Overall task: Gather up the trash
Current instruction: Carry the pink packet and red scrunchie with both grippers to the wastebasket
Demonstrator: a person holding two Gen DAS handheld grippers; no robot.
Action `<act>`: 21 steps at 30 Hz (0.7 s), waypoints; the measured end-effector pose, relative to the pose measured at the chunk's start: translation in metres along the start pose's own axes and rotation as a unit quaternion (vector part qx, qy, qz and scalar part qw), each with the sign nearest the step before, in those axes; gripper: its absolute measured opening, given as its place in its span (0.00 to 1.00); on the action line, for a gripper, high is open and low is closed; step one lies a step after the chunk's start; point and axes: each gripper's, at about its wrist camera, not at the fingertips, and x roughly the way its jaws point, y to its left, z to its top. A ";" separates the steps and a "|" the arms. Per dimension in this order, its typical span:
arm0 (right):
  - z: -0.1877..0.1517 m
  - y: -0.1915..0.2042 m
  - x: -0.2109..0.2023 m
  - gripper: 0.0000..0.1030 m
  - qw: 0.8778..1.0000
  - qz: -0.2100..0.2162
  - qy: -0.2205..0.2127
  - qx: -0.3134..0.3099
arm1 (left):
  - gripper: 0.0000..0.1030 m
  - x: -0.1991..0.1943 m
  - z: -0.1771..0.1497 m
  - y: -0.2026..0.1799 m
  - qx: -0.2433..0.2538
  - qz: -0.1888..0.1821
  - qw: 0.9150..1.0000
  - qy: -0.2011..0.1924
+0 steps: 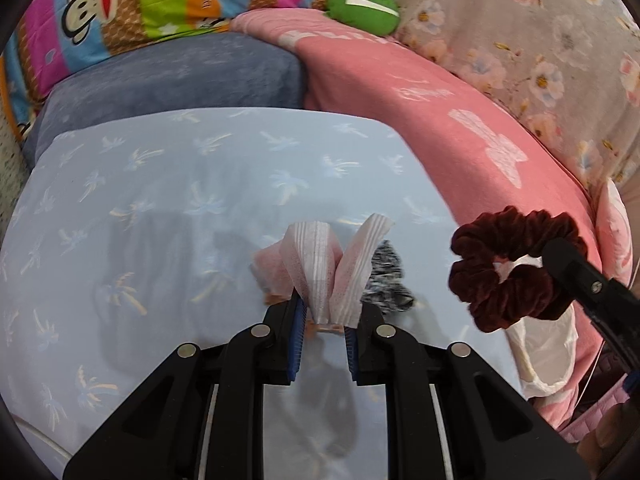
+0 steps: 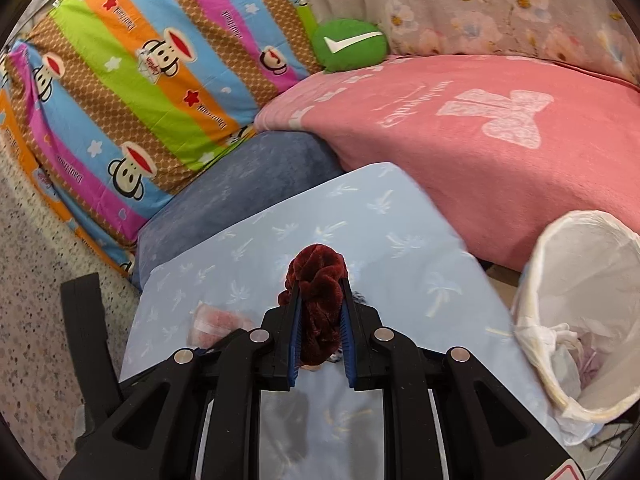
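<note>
in the lower centre of the left wrist view, my left gripper [image 1: 326, 312] is clenched on a pink face mask [image 1: 332, 268], pinched low down so both ends flare upward like a v. that hold looks thin to me: the mask is light and folded, and a quick swing could let it slide out from between the pads.

in the lower centre of the right wrist view, my right gripper [image 2: 320, 296] is grasping a dark red velvet scrunchie [image 2: 316, 304]; the fabric bulges above the fingertips. it seems firmly squeezed, but plush cloth can cling to the pads, so it may not drop cleanly when i let go.

just behind the mask, a black-and-white speckled thing [image 1: 386, 280] lies on the light blue sheet [image 1: 160, 208]; i cannot tell what it is, and i could easily overlook it.

at the right edge of the right wrist view sits the bin with its white bag liner [image 2: 576, 304], beside the sheet. with both grippers loaded and heading the same way, i judge they could knock together over the rim, or drag the loose liner inward.

farther up the frame lie the pink blanket [image 2: 460, 140], the green cushion [image 2: 348, 46] and the striped monkey pillow [image 2: 132, 80].
</note>
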 end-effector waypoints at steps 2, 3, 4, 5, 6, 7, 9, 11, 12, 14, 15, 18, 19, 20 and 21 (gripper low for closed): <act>0.000 -0.012 -0.010 0.15 1.000 -0.006 -0.006 0.008 | 0.17 -0.002 0.001 -0.016 0.012 -0.009 1.000 -0.003; 0.000 -0.019 -0.015 0.15 1.000 -0.010 -0.010 0.012 | 0.17 -0.004 0.001 -0.024 0.019 -0.013 1.000 -0.004; 0.000 -0.025 -0.020 0.15 1.000 -0.013 -0.014 0.016 | 0.17 -0.005 0.001 -0.033 0.026 -0.018 0.999 -0.006; 0.000 -0.033 -0.025 0.15 0.999 -0.017 -0.018 0.021 | 0.17 -0.005 0.002 -0.042 0.035 -0.023 0.999 -0.006; 0.000 -0.040 -0.031 0.15 0.999 -0.021 -0.022 0.026 | 0.17 -0.005 0.002 -0.050 0.042 -0.028 0.999 -0.007; 0.000 -0.046 -0.035 0.15 0.999 -0.025 -0.025 0.030 | 0.17 -0.006 0.002 -0.060 0.050 -0.033 0.998 -0.008; 0.000 -0.060 -0.045 0.15 0.998 -0.035 -0.032 0.039 | 0.17 -0.006 0.001 -0.078 0.065 -0.044 0.997 -0.009; 0.000 -0.078 -0.057 0.15 0.997 -0.045 -0.041 0.051 | 0.17 -0.006 0.000 -0.098 0.083 -0.059 0.995 -0.009; 0.000 -0.084 -0.061 0.15 0.996 -0.049 -0.044 0.055 | 0.17 -0.005 0.000 -0.106 0.091 -0.064 0.994 -0.008; 0.000 -0.103 -0.072 0.15 0.995 -0.061 -0.051 0.066 | 0.17 -0.003 -0.002 -0.126 0.112 -0.078 0.991 -0.004; 0.000 -0.111 -0.076 0.15 0.994 -0.065 -0.055 0.071 | 0.17 -0.002 -0.003 -0.135 0.121 -0.083 0.989 -0.003; -0.001 -0.135 -0.091 0.15 0.991 -0.079 -0.063 0.086 | 0.17 0.001 -0.005 -0.163 0.147 -0.102 0.984 -0.002; -0.002 -0.143 -0.096 0.15 0.990 -0.084 -0.066 0.090 | 0.17 0.001 -0.007 -0.171 0.156 -0.109 0.982 -0.001; -0.004 -0.152 -0.100 0.15 0.989 -0.089 -0.069 0.096 | 0.17 0.002 -0.008 -0.180 0.163 -0.116 0.980 0.000; -0.005 -0.159 -0.104 0.15 0.988 -0.093 -0.071 0.101 | 0.17 0.002 -0.009 -0.188 0.171 -0.122 0.978 0.001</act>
